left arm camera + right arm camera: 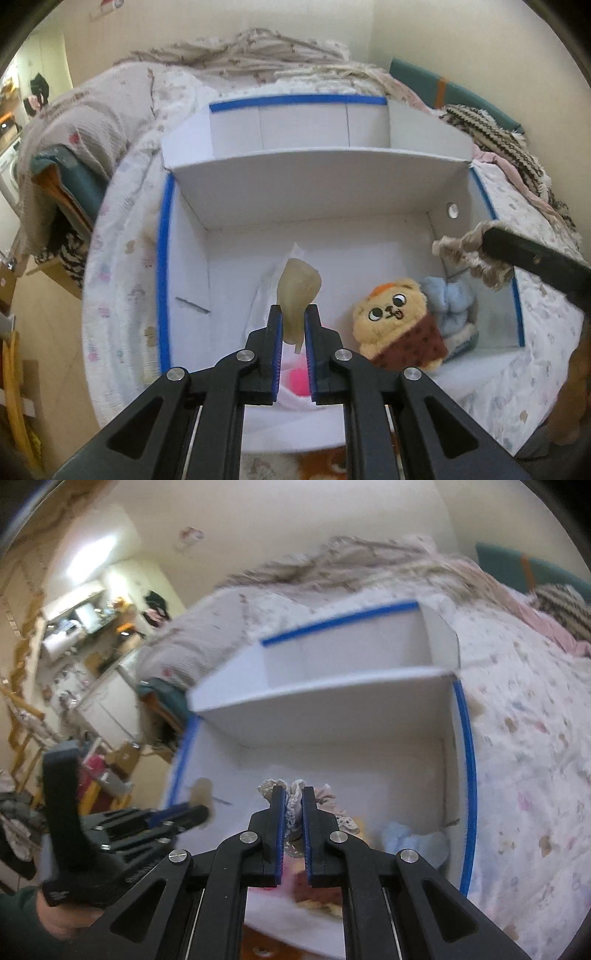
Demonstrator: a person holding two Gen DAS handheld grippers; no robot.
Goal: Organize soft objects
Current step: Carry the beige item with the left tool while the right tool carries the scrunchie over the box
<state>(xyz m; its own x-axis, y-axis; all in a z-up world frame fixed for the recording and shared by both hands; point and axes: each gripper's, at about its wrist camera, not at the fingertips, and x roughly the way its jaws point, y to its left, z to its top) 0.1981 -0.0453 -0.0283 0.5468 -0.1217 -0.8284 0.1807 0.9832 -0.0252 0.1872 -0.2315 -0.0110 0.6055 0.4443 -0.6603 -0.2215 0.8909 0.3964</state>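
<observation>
My left gripper (294, 314) is shut on a soft beige translucent piece (297, 291) and holds it above the near compartment of a white box with blue-taped edges (164, 266). In that compartment lie a yellow plush bear (397, 321), a light blue cloth (450, 302), a white cloth (266, 295) and a pink ball (297, 380). My right gripper (293, 794) is shut on a beige crocheted lace piece (293, 812) and hangs over the box's right side; it shows in the left wrist view (476, 254) too. The left gripper (192, 808) shows at the left of the right wrist view.
The box (467, 775) sits on a bed with a floral quilt (524, 757). A divider (317, 170) separates the far compartment, which holds nothing visible. Rumpled blankets (258, 51) lie behind the box. A striped knit cloth (491, 136) lies at the back right.
</observation>
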